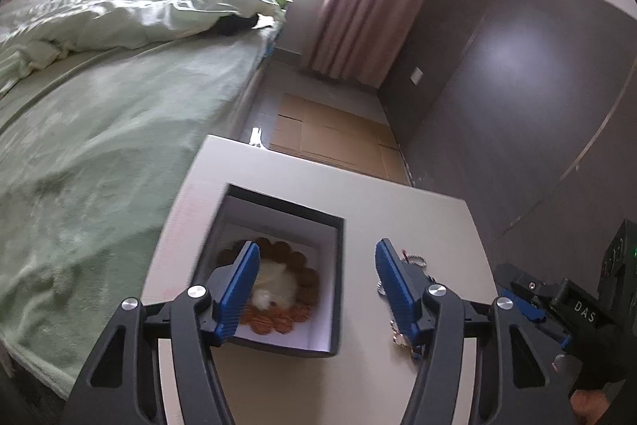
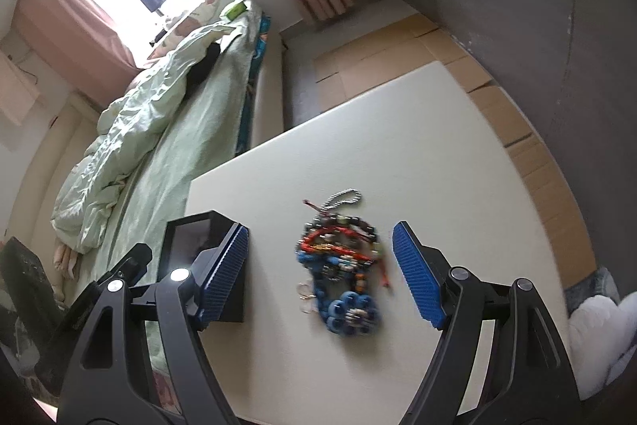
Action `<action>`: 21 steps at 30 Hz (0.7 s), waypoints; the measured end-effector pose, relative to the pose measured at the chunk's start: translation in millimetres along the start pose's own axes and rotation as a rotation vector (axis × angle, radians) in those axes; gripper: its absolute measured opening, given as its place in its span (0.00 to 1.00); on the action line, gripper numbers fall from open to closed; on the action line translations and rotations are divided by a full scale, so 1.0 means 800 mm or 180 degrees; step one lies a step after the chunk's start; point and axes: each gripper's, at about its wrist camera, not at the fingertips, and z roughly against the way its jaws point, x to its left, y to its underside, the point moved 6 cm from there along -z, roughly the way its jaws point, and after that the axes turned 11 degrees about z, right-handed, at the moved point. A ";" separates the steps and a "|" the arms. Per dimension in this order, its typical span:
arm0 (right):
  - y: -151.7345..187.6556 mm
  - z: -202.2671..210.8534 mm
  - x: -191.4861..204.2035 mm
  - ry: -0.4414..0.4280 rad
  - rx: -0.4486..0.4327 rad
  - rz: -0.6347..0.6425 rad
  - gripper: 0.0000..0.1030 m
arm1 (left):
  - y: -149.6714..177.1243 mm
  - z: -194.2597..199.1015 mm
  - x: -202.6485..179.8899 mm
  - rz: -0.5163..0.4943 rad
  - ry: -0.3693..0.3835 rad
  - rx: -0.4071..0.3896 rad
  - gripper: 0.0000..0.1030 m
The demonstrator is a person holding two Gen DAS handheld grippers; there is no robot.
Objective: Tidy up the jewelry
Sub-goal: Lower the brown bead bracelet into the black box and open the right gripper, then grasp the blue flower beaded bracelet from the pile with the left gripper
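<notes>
A black box [image 1: 336, 265] with a white inside stands open on the white table [image 1: 398, 202]. In it lies a brown flower-shaped piece with a white fluffy centre [image 1: 278, 289]. My left gripper [image 1: 316, 289] is open and empty above the box's right wall. A pile of bracelets, beads and rings [image 2: 342, 265] lies on the table [image 2: 398, 146] right of the box [image 2: 199, 234]. My right gripper [image 2: 320, 273] is open and empty, its jaws on either side of the pile, above it. Some of the pile [image 1: 414, 259] shows behind the left gripper's right finger. The right gripper's body [image 1: 557, 305] shows at the right.
A bed with green bedding [image 1: 99, 130] runs along the table's left side. Flattened cardboard [image 1: 338, 130] covers the floor beyond the table. A dark wall [image 1: 517, 86] stands to the right, with pink curtains [image 1: 350, 6] and a window behind.
</notes>
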 end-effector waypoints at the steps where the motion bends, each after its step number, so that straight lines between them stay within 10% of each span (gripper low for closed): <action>1: 0.003 0.002 -0.005 -0.0005 0.0014 -0.0016 0.69 | 0.003 -0.003 -0.006 -0.0051 -0.0002 0.0021 0.54; 21: 0.042 0.025 -0.075 0.0047 0.0090 -0.0465 0.58 | 0.089 -0.068 -0.096 -0.0601 0.0239 0.0838 0.39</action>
